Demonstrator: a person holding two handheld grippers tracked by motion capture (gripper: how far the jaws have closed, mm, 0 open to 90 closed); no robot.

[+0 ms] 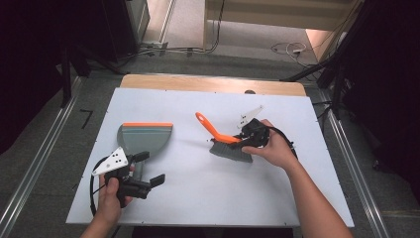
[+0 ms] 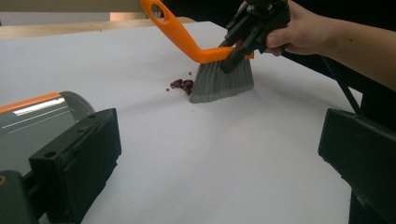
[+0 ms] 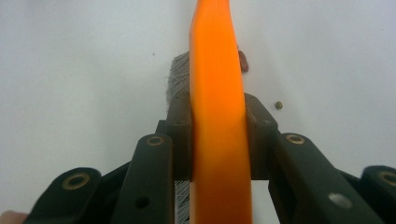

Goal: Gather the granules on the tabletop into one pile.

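While my right gripper (image 1: 247, 139) at centre frame has its fingers clamped on the orange handle of the brush (image 1: 225, 144), its grey bristles rest on the white worktop (image 1: 208, 198). Dark crumbs (image 2: 182, 84) lie touching the bristles' left side in the left gripper view. My left gripper (image 1: 146, 168), lower left, has its fingers spread wide, holding nothing, just beside the grey dustpan (image 1: 146, 136). Bare worktop lies between dustpan and brush; the worktop's near and right edges are well apart from both.
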